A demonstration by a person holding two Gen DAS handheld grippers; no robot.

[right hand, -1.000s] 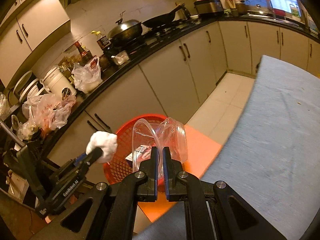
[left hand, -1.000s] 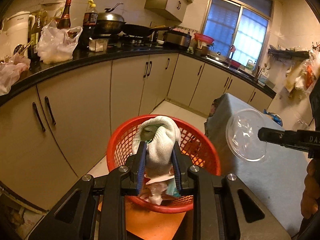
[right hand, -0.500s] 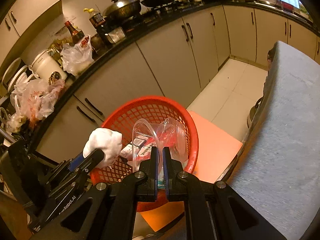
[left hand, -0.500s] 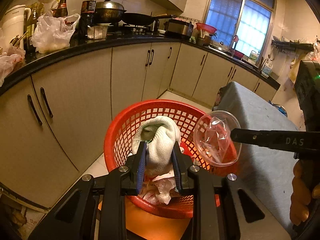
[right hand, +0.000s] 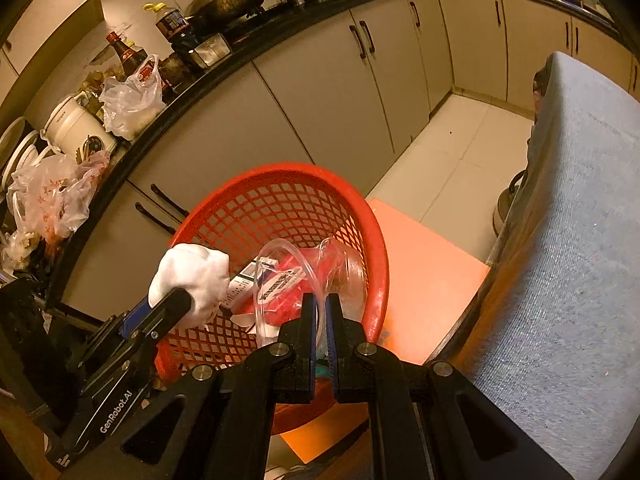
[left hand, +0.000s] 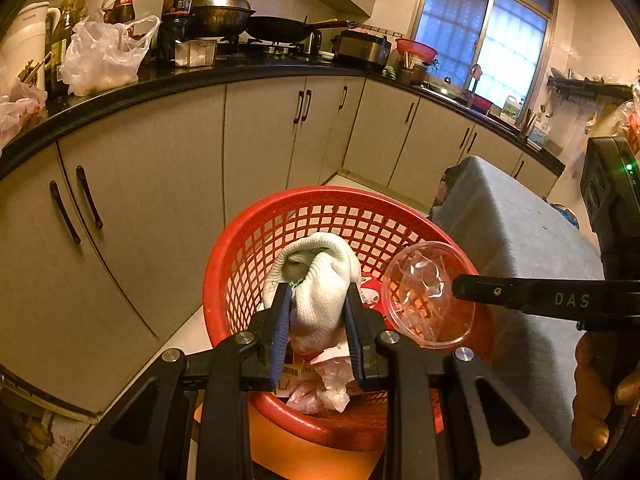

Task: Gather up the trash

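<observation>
Trash, two items over the red plastic lattice basket (left hand: 240, 248): balled white knit glove (left hand: 320, 280) clamped in my left gripper (left hand: 318, 328), clear plastic cup (right hand: 320, 264) pinched by its rim in my right gripper (right hand: 319, 320) (featherweight, near the basket's edge, so released carelessly it may bounce out onto the orange stool (right hand: 432, 276)).

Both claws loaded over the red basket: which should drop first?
Probably left: the left claw holds the white cloth over the red basket's middle. The right claw's clear cup hangs nearer the rim.

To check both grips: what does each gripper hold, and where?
Left gripper clamps the white cloth across its middle; right gripper pinches the clear cup by its rim.
</observation>
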